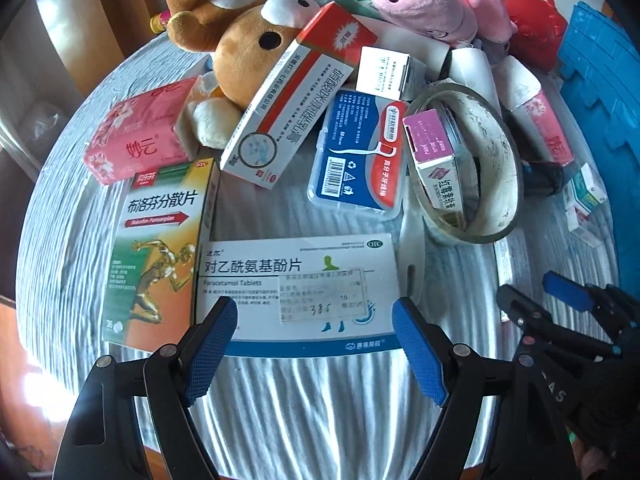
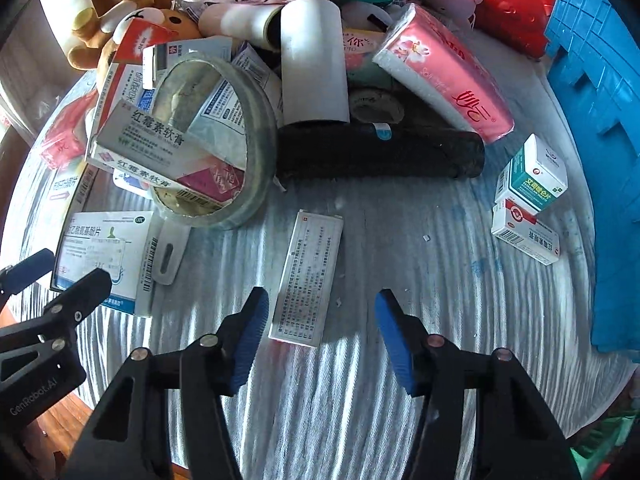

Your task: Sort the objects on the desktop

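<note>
Between the right tongs [image 2: 320, 336], near the bench's [image 2: 360, 400] front edge, lies a thin white slip [image 2: 306, 276] printed with small text. It rests flat on the grey ribbed cover, its long axis running away from the front edge, tipped slightly rightward at the far end. That axis lines up with the tongs' own pointing direction, so the two blue pads stand either side of its near short end, apart and not touching it; nothing is gripped. My guess is that this slip is the right hand's next pick, though something so thin and flat may be hard to pinch.

To the left, the left tongs [image 1: 316, 344] hang wide apart over the near edge of a white paracetamol box [image 1: 296, 280], holding nothing. The box lies flat with its long axis crosswise to these tongs, parallel to the front edge. An orange ibuprofen box [image 1: 156, 256] touches its left end.

Farther back sit a tape ring [image 1: 468, 164], more boxes and plush toys. A blue crate [image 2: 592, 120] stands at the bench's right edge.
</note>
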Demonstrator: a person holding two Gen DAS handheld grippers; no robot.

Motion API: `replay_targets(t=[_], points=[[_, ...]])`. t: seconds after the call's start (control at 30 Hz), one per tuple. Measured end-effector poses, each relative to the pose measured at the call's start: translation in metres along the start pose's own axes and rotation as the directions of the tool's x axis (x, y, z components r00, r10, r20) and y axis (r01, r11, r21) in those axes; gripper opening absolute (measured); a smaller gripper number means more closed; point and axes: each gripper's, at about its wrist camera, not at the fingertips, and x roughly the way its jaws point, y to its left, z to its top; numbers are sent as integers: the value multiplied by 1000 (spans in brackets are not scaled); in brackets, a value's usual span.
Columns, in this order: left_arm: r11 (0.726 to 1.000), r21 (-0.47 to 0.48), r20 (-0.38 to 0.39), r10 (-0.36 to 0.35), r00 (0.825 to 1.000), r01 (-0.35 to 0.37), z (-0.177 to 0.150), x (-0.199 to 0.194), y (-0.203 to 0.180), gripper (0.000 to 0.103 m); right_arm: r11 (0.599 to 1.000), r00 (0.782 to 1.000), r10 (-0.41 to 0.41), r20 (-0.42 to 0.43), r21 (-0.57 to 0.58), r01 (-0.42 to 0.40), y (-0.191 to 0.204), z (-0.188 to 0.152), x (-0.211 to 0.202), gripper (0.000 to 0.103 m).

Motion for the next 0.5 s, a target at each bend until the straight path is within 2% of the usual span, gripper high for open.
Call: replay_targets(t=[0.07, 0.17, 0.23, 0.37, 0.5], points=[[1000, -9, -22, -8, 1000, 8, -4, 4, -3, 79, 1000, 1000, -10, -17, -12, 10, -1, -2, 6, 53], [1000, -8, 4, 11, 1000, -11, -10, 1, -8, 75, 1000, 1000, -9, -8, -17, 9, -6, -2, 4, 42], [999, -44, -1, 14, 1000, -14, -10, -1, -9, 74, 999, 1000, -3, -9, -35, 3, -7, -2, 4, 29], [984, -175, -23, 30, 999, -33, -10, -5, -12, 74, 996, 1000, 24, -13, -85, -25, -12, -2, 3, 27], [945, -315, -35, 82, 996, -89, -3, -7, -22, 74, 986, 999, 51, -19, -158, -53, -20, 3, 3, 27]])
